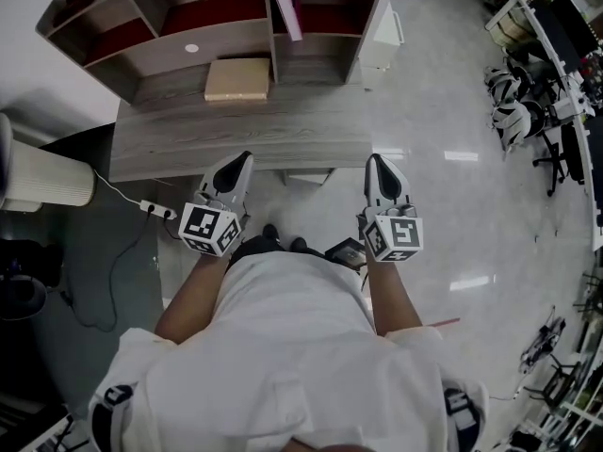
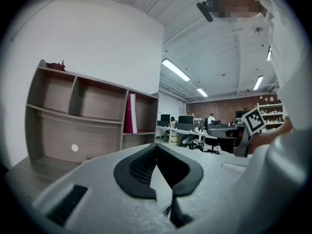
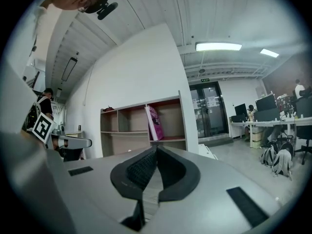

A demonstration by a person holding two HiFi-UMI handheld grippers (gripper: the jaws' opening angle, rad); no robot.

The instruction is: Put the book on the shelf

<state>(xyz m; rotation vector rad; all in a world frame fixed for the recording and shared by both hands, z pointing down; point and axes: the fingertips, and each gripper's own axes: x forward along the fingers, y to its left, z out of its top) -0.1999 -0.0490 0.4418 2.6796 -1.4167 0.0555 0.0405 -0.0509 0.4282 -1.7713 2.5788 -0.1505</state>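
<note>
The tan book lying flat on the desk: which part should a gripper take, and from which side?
Probably the near edge of the tan book, approached level from the person's side of the desk. It lies flat with its far edge toward the shelf, so the near edge looks freest for jaws above and below.

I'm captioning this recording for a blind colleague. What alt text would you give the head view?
Seen from above, a person in a white shirt holds the left gripper and right gripper, both shut and empty, toward a wooden desk. A tan book lies on the desk at the foot of a shelf where a pink book leans.
</note>
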